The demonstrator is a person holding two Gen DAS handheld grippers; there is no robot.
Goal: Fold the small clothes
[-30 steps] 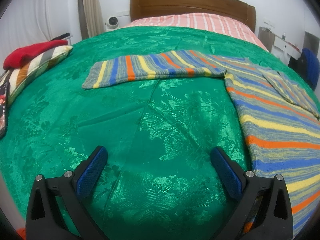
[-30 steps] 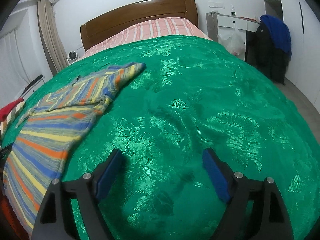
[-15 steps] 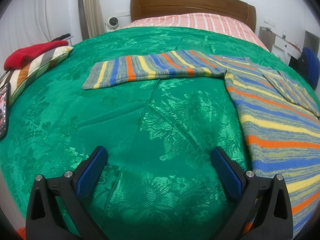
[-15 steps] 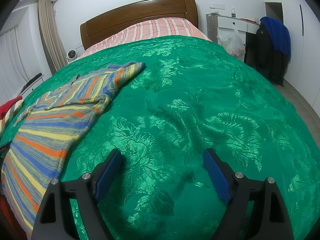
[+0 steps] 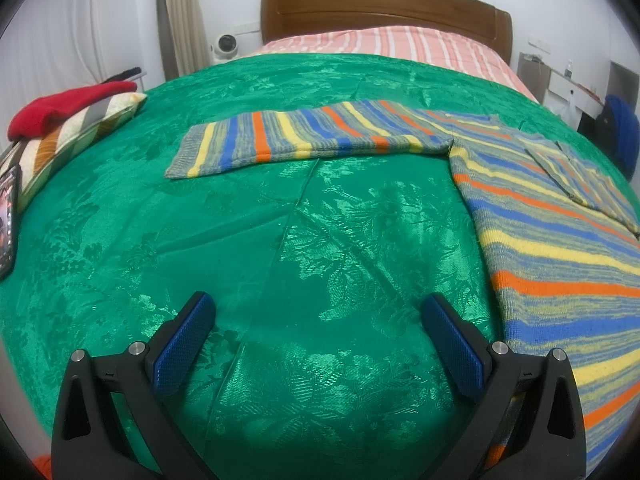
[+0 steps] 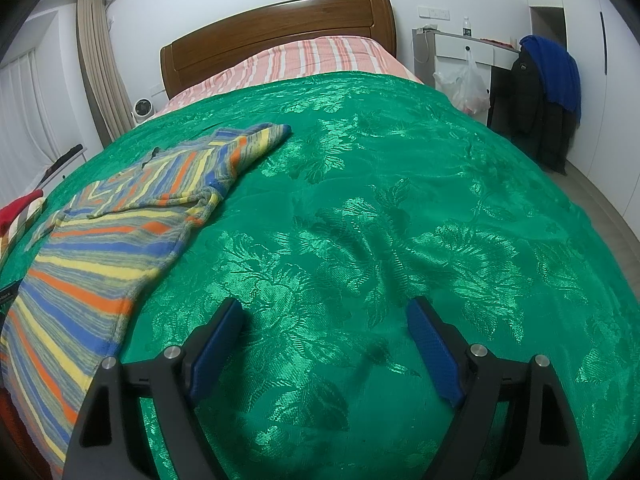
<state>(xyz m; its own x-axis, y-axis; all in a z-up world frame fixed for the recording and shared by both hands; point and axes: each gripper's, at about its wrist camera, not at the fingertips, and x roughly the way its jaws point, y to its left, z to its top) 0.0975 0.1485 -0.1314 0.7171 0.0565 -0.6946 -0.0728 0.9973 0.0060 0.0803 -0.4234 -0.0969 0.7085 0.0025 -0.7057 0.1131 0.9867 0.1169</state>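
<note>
A striped knit sweater [image 5: 560,248] in blue, yellow, orange and grey lies flat on the green bedspread [image 5: 248,248]. One sleeve [image 5: 304,136] stretches out to the left; the other sleeve [image 5: 580,176] is folded over the body. In the right wrist view the sweater [image 6: 100,248] lies at the left. My left gripper [image 5: 316,320] is open and empty above the bedspread, left of the sweater's hem. My right gripper [image 6: 324,324] is open and empty above bare bedspread [image 6: 400,200], right of the sweater.
A striped pillow [image 5: 68,140] with a red garment [image 5: 60,104] on it lies at the bed's left edge, a phone [image 5: 8,216] beside it. The wooden headboard [image 5: 384,4] is at the far end. A chair with dark and blue jackets [image 6: 548,92] stands right of the bed.
The right gripper has drifted slightly right and forward, so the sweater sits further left in its view. The left gripper has barely moved. Both stay open.
</note>
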